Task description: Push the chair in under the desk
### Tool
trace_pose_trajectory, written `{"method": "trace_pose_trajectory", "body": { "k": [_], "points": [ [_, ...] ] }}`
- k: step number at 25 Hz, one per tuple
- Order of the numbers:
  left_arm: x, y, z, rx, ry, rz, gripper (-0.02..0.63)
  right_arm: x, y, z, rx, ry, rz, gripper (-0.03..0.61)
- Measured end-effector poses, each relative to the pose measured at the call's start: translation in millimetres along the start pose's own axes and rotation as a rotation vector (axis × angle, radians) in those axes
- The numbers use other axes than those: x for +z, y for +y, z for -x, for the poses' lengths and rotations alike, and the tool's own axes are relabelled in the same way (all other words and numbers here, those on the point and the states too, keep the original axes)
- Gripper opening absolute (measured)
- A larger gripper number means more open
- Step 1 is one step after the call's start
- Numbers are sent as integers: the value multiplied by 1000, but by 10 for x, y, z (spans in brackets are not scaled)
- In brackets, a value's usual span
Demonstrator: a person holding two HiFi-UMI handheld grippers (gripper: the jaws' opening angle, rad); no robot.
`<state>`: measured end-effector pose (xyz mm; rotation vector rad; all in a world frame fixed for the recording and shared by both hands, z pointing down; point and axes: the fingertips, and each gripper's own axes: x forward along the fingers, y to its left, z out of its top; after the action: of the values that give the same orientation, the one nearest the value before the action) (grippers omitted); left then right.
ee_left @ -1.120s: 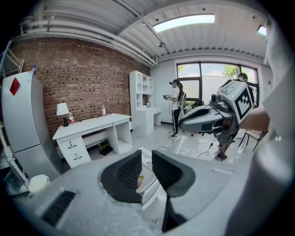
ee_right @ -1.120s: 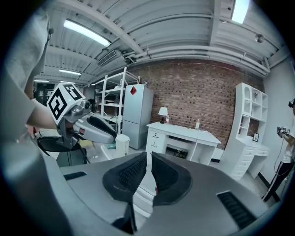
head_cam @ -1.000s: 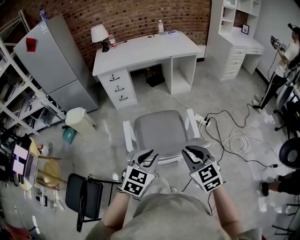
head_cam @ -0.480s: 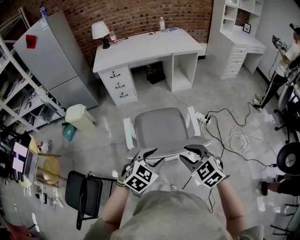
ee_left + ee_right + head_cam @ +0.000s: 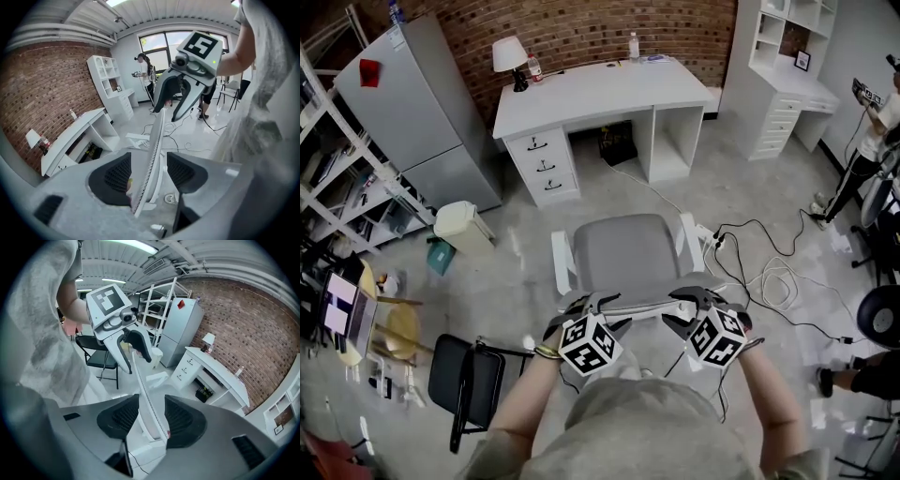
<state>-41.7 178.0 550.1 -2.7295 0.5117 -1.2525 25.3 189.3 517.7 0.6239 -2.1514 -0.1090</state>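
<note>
**Settling both grippers over the chair back: jaws wide, push not begun**

- Change: both grippers sit lower than a second ago, and their jaws have just been opening.
- Left gripper [image 5: 595, 302]: jaws wide, straddling the top edge of the backrest [image 5: 152, 154]; the pads do not look pressed on it.
- Right gripper [image 5: 686, 305]: likewise wide, with the same edge between its jaws.
- Meaning: probably the set-up for a grip or shove.
- Chair [image 5: 623, 253]: grey seat, white arms, well apart from the desk [image 5: 600, 89], facing its knee gap.
- Floor [image 5: 516, 281]: pale, glossy concrete. Cables [image 5: 769, 272] lie just right of the chair and may snag it.
- Room: brick wall, fridge [image 5: 403, 103], bin [image 5: 461, 228], folding chair [image 5: 467, 380].
</note>
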Motion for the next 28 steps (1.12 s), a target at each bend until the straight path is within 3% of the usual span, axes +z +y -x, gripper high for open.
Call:
{"method": "trace_pose_trajectory", "body": {
  "k": [8, 28],
  "points": [
    [-153, -36, -192, -37, 106, -120, 235, -182, 2, -222, 47, 119, 144, 158],
    [-452, 5, -673, -99, 262, -245, 235, -531, 14, -789, 151, 292, 326, 158]
  ]
}}
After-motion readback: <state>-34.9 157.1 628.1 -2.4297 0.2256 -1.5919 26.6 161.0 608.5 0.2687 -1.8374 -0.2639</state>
